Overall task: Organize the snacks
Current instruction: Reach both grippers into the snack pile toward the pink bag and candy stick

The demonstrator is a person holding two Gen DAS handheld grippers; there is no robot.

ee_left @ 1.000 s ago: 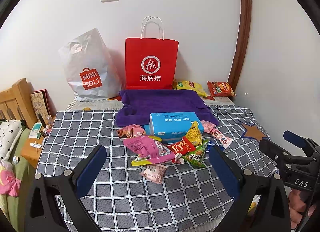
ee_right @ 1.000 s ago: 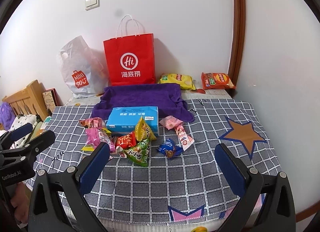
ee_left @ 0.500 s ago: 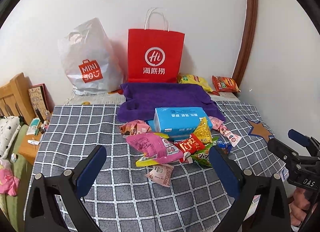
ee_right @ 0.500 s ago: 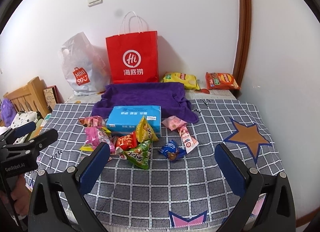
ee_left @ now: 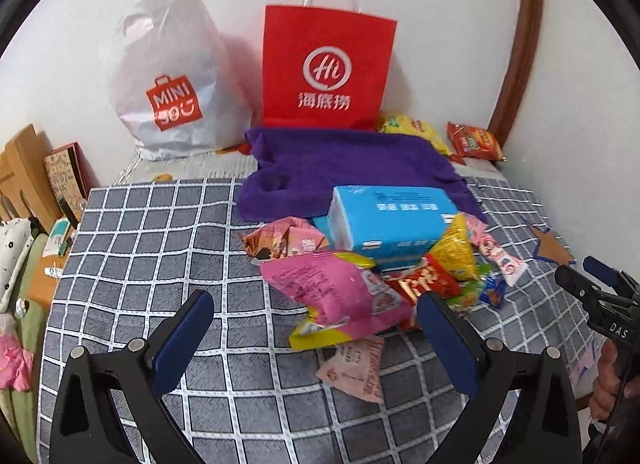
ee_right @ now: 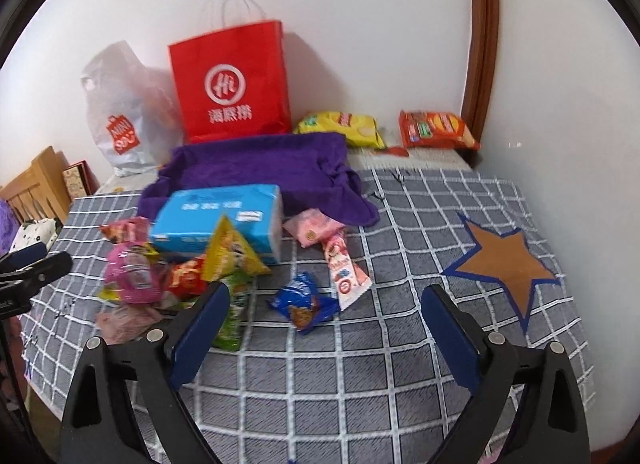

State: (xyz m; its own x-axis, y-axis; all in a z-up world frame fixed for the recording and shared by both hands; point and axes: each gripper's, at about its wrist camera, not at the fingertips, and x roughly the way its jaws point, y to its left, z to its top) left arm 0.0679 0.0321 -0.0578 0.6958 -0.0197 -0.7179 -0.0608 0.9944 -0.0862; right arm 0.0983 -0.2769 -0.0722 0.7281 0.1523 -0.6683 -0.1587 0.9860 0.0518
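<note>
A heap of snack packets (ee_left: 360, 288) lies mid-cloth on the checked tablecloth (ee_right: 360, 376), against a blue tissue box (ee_right: 224, 220). Both the left gripper (ee_left: 316, 316) and right gripper (ee_right: 326, 304) hover near it, empty; the right gripper's jaws have just been closing slightly, still wide.

Open checked cloth (ee_right: 360, 376) lies under and ahead of my right gripper (ee_right: 326, 306), whose jaws stand wide, having just narrowed a little, with nothing between them. The blue packet (ee_right: 303, 301) sits just beyond its fingertips; the green packet (ee_right: 232, 318) crowds its left finger. To the right, the star patch (ee_right: 506, 262) is bare, bounded by the wall.

My left gripper (ee_left: 314, 316) also stands wide; the pink bag (ee_left: 336, 290) and a pale sachet (ee_left: 356, 364) block the gap's far end. Bare cloth lies to its left. Behind the heap, the blue box (ee_left: 390, 218), purple towel (ee_left: 340, 156) and red paper bag (ee_left: 326, 68) close the way.
</note>
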